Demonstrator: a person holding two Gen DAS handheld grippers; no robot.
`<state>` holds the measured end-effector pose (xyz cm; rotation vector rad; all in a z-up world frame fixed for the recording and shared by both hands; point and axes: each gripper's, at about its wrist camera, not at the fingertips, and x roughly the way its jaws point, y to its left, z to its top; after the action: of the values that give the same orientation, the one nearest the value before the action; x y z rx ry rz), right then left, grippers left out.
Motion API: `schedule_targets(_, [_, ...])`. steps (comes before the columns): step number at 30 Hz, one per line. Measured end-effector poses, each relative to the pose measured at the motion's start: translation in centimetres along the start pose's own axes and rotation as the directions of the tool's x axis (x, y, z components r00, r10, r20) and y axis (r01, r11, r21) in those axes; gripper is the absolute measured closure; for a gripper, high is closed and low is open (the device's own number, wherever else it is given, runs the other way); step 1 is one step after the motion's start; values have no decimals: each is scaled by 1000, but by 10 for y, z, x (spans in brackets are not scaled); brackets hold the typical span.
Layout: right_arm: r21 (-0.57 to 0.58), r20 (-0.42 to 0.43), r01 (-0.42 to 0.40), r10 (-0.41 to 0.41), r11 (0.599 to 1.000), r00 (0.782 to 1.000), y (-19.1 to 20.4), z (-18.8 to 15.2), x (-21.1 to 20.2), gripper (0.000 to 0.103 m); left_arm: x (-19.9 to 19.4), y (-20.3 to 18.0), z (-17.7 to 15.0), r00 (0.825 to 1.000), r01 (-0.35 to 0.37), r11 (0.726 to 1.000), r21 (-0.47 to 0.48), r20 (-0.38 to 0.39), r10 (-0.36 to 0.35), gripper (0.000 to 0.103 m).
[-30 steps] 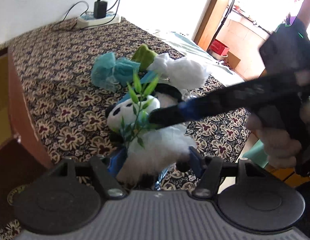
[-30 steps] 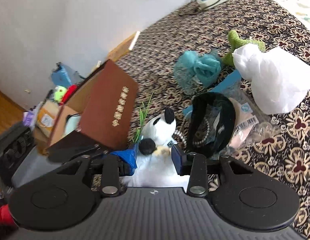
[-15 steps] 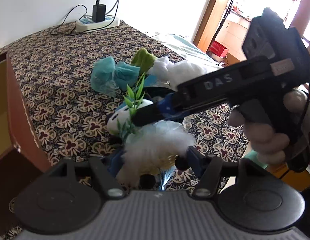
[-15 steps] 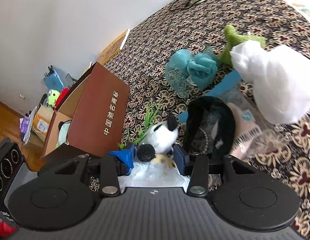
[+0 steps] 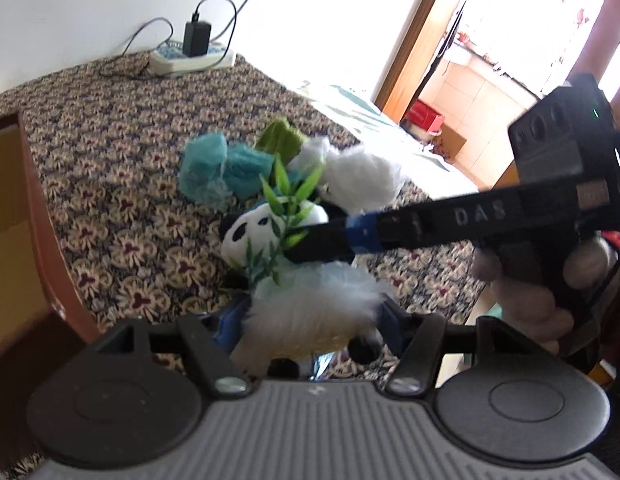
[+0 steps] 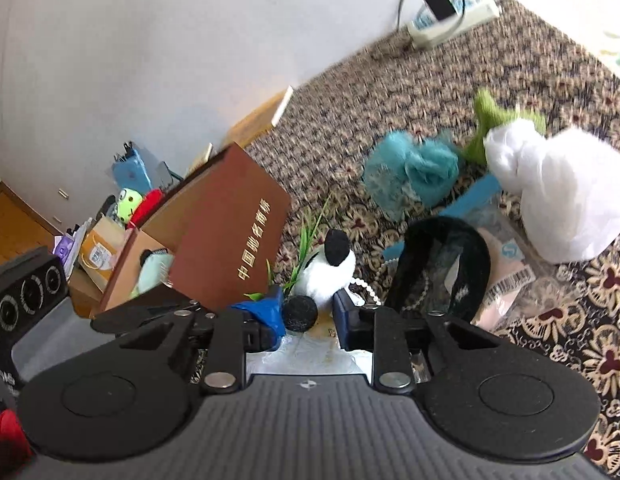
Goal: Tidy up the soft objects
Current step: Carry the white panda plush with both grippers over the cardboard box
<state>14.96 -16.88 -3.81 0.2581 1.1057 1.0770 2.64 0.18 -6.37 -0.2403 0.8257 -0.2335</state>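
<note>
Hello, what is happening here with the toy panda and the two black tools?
A person is sorting soft things on a patterned cloth, a gripper in each hand. The left gripper is closed on the body of the panda plush. The right gripper has just been closing, with the panda's black ear between its fingers. The teal mesh, green cloth and white bundle lie behind; a brown box stands beside.

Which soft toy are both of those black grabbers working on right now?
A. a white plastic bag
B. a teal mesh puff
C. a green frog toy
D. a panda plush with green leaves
D: the panda plush sits between the left gripper pads, and the right gripper reaches onto it.
</note>
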Motion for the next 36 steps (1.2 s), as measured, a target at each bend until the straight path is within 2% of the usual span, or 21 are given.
schedule_targets(4, [-79, 98, -1, 9, 997, 995, 24, 9, -18, 96, -27, -6, 17, 996, -6, 999, 33, 92, 3, 38])
schedule_targets(7, [-146, 185, -33, 60, 989, 981, 46, 27, -28, 96, -54, -4, 35, 983, -35, 998, 55, 180, 25, 38])
schedule_targets(12, [-286, 280, -107, 189, 952, 941, 93, 62, -19, 96, -109, 18, 59, 941, -123, 992, 38, 322, 105, 38])
schedule_targets(16, [-400, 269, -163, 285, 902, 920, 130, 83, 17, 96, -143, 52, 63, 907, -205, 979, -13, 374, 195, 38])
schedule_targets(20, [-502, 193, -185, 318, 845, 928, 162, 90, 71, 96, -156, 96, 52, 890, -305, 950, -64, 336, 309, 38])
schedule_targets(23, [-567, 116, -200, 318, 799, 941, 181, 92, 114, 97, -154, 133, 41, 896, -334, 935, -123, 267, 355, 38])
schedule_targets(26, [-602, 37, -208, 287, 771, 957, 197, 93, 151, 98, -147, 163, 28, 891, -384, 911, -152, 196, 409, 38])
schedule_targets(30, [-624, -60, -218, 232, 750, 971, 210, 91, 189, 98, -136, 196, 22, 893, -413, 891, -189, 108, 437, 38])
schedule_targets(36, [-675, -126, -186, 137, 714, 983, 220, 77, 227, 100, -121, 234, 14, 869, -491, 850, -193, -32, 495, 38])
